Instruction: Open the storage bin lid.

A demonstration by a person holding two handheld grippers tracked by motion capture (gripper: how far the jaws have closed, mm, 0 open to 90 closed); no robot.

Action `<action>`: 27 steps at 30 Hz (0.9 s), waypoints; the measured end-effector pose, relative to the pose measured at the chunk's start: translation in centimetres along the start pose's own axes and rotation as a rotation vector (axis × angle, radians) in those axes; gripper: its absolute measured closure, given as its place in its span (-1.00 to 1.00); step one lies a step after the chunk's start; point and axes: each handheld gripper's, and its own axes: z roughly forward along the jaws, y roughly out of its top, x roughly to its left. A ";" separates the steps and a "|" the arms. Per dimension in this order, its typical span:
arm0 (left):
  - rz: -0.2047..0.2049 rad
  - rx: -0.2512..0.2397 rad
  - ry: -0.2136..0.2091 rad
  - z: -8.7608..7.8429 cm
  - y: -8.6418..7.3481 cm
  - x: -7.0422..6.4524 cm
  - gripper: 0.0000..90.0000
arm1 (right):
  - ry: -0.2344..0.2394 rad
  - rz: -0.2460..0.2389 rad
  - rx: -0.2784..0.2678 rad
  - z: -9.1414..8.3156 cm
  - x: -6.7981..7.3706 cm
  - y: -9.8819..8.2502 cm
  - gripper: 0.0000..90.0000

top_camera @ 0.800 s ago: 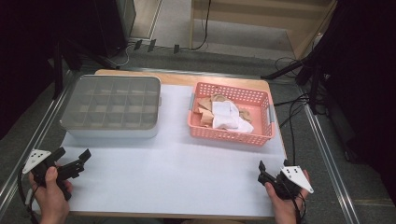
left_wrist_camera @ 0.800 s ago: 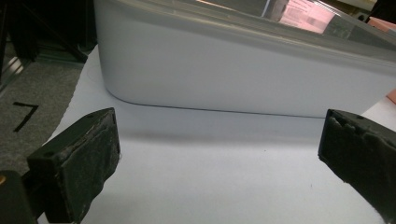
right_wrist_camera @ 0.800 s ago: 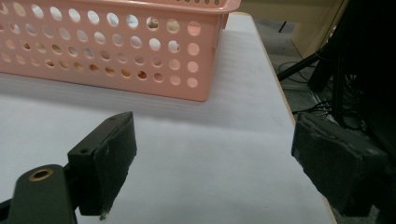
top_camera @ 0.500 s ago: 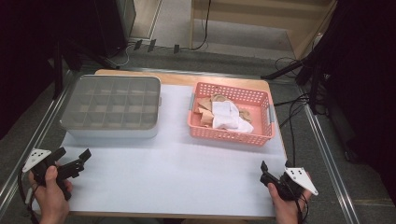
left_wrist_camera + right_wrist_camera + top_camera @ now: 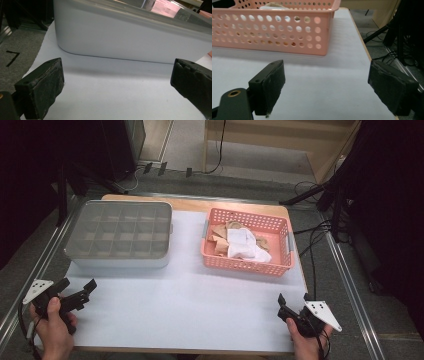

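Note:
A pink perforated basket (image 5: 280, 265) stands at the right rear of the white mat, holding white cloth (image 5: 243, 244) and tan pieces (image 5: 220, 237). A grey lidded box (image 5: 120, 261) with a grid of compartments sits at the left rear. My left gripper (image 5: 77, 287) rests at the mat's front left, open and empty, pointing at the box wall (image 5: 130, 40). My right gripper (image 5: 293, 300) is at the front right corner, open and empty, its jaws facing the basket (image 5: 274, 30).
The white mat (image 5: 185, 305) covers a wooden table whose right edge (image 5: 359, 32) runs close to my right gripper. Cables (image 5: 315, 240) and dark stands lie on the floor to the right. Metal rails flank the table on both sides.
My right hand and gripper have drifted slightly back toward the front edge and to the right. The left gripper has stayed put.

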 end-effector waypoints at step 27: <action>0.101 0.025 -0.014 -2.1 4.4 -0.9 -1.00 | 0.243 -0.025 0.009 0.0 9.6 6.4 -0.66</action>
